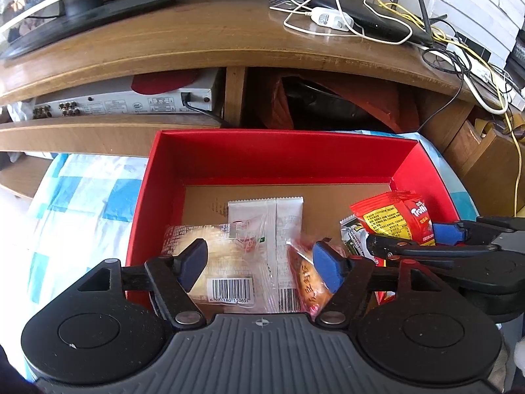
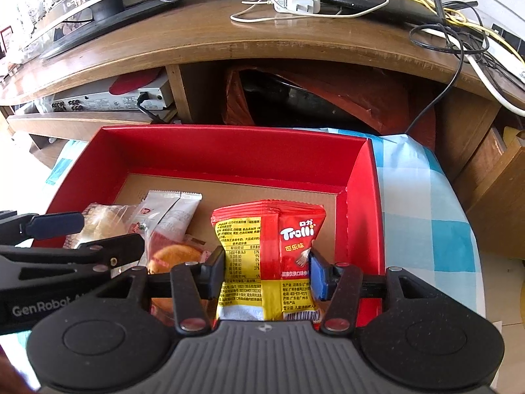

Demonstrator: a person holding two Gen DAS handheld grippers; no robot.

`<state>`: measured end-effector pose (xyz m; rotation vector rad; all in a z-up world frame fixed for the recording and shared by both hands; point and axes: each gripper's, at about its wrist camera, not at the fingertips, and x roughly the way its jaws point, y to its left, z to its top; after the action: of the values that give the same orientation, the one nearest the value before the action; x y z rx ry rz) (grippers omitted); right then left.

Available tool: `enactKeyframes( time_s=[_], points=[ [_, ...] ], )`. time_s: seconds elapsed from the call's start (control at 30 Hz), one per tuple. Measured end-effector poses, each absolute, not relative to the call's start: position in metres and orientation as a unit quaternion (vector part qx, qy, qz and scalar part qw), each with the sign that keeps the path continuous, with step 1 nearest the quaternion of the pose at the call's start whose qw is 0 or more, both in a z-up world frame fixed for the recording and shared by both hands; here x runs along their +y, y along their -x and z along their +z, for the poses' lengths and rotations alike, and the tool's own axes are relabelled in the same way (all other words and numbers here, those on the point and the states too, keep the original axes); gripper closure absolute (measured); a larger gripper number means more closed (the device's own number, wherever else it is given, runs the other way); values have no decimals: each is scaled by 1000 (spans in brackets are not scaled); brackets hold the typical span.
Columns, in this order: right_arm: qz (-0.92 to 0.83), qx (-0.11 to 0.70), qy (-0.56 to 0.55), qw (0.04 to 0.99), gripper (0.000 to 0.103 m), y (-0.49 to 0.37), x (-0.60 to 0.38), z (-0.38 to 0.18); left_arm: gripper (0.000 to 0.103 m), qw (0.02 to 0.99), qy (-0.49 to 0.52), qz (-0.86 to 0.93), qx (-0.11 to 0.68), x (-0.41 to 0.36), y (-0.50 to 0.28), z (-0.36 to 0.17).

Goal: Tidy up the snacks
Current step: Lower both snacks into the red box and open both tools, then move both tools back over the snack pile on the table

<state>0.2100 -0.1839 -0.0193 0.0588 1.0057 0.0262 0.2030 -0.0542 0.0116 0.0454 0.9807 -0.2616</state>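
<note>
Left wrist view: the left gripper hangs wide open over a clear-wrapped bread packet and a white sachet lying inside the red box.

Right wrist view: the right gripper pinches the red-and-yellow Trolli gummy bag above the box's right end, an orange pastry just beside it.

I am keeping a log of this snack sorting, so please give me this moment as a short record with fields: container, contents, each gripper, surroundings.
container: red box, open top, cardboard floor, on a blue checked cloth
contents: bread pack, white sachet, orange cake pack, green-white packet
left gripper: jaws open, over the bread pack and cake pack
right gripper: jaws shut on red gummy bag, over the box's right side
surroundings: wooden TV stand behind, with cables and charger
</note>
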Motion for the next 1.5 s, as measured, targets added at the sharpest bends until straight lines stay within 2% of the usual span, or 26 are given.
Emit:
enactKeyframes(
  time_s=[0.33,1.03,1.5],
  points=[
    [15,465,-44,884,46,-205,-187,-4,20,879,-3,-128,458,-50,-198,25],
    [9,452,-56,890,45,-177,-189,15,19,882,3,-148,447,-49,-167,42],
    [8,471,-68,880,45,-123,-184,12,19,867,9,-165,469,-42,-127,38]
  ],
)
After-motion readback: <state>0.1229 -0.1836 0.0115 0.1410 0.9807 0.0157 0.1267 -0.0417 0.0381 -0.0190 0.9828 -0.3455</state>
